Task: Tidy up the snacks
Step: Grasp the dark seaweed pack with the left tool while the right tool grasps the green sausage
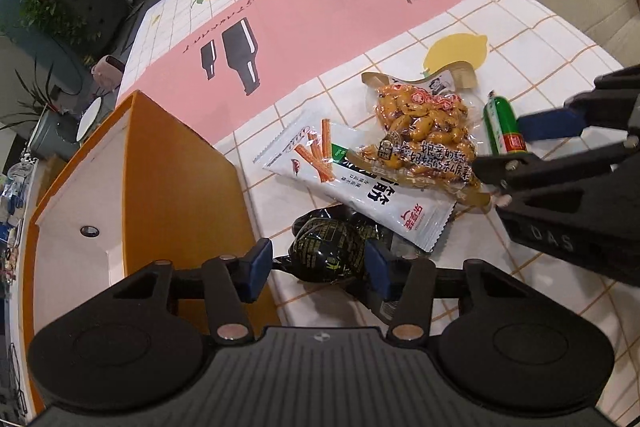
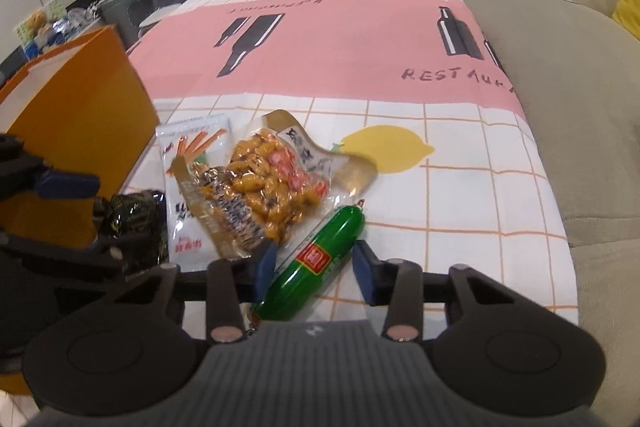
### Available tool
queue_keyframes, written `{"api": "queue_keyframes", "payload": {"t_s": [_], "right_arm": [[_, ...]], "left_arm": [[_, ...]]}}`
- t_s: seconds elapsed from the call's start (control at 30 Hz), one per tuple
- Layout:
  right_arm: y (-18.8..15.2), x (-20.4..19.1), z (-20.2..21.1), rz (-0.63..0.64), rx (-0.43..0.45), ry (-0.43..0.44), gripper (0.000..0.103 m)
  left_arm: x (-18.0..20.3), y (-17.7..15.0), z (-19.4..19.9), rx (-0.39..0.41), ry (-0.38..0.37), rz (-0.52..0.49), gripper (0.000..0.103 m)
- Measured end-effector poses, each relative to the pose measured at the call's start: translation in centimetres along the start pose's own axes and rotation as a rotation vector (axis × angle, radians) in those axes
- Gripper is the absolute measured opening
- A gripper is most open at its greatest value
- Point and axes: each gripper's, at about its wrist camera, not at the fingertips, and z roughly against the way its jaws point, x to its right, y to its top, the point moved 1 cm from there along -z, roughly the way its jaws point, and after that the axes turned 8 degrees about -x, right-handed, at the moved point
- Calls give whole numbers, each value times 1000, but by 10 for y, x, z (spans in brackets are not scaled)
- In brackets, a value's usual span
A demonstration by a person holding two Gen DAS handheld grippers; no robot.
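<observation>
Both tools are over the near end of the bench [image 2: 460,187], which is covered by a checked cloth printed with lemons and a pink band. Left tool [image 1: 318,267]: jaws partly apart and straddling a black-wrapped snack [image 1: 328,251] that lies on the cloth. The right-hand pad meets the wrapper; a narrow gap shows between the other pad and the body of the packet, so no firm grip is recorded. Right tool [image 2: 316,267]: jaws drawn in on a green sausage [image 2: 320,255] with a red label, both blue pads against its sides. The sausage lies diagonally across the jaws, its far end pointing away to the right (whether it rests on the cloth or is lifted off it cannot be told). Between the two held items sits a white stick-snack packet [image 1: 360,187], its near corner overlapping the black-wrapped snack. A clear bag of orange-yellow snacks [image 1: 424,123] lies across its far side, just beside the sausage. An orange box [image 1: 180,167] with a white interior stands open at the left edge of the bench, close to the left tool. A beige sofa [image 2: 560,87] runs along the right side of the bench.
</observation>
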Motion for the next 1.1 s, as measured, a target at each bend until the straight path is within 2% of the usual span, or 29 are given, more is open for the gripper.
{"api": "queue_keyframes", "payload": {"t_s": [0.13,0.17,0.33,0.47,0.63,0.73,0.9,0.93,1.0,1.1], "right_arm": [[-6,-6,4,61,-27,2,32],[-8,-7,6,77,-35,2,31],[-21,-9,16,136,-85,25,24],[-36,-9,25,171,-111,28,21],[-49,-4,35,182,-130,35,20],[-52,0,37,170,-119,52,21],[-51,5,36,149,-101,66,23],[-50,6,36,145,-100,71,26],[-49,7,36,137,-100,76,34],[-48,9,35,127,-101,76,36]], "left_arm": [[0,-4,6,15,-17,-3,47],[0,-6,7,6,-38,-6,29],[9,-19,14,-6,-91,7,28],[13,-31,19,-11,-165,56,14],[17,-45,28,24,-234,100,14],[14,-50,35,44,-253,132,20],[6,-46,40,76,-174,121,44],[4,-44,40,77,-159,119,48],[1,-37,38,68,-144,113,64],[0,-27,31,35,-141,106,72]]}}
